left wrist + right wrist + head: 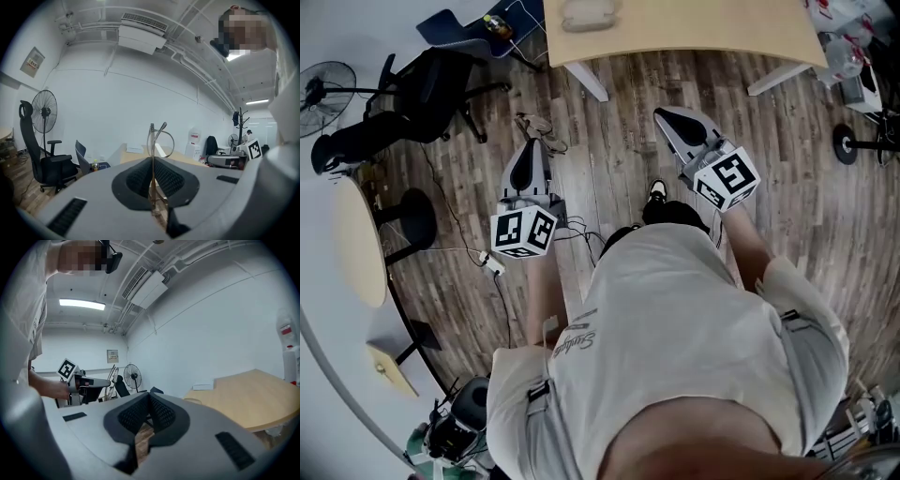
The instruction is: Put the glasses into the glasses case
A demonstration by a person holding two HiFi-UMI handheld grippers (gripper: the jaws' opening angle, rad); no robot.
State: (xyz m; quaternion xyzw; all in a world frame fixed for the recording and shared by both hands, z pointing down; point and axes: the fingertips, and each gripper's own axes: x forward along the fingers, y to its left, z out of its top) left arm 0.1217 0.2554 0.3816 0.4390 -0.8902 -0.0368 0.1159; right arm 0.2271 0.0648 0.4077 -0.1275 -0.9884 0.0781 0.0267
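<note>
Left gripper [152, 161]: clamped on the glasses [159, 138] — frame upright, rims past the tips.
Right gripper [147, 397]: closed, empty.
Case: probably the pale item [589, 14] on the table [703, 33], top centre — ahead of both.

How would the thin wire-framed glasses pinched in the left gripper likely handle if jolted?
The thin wire-framed glasses look light and probably springy, since the rim is slim wire. The left gripper pinches only a narrow edge between its closed jaws, so they could pivot or slip. They are likely fragile and might bend under a hard squeeze.
</note>
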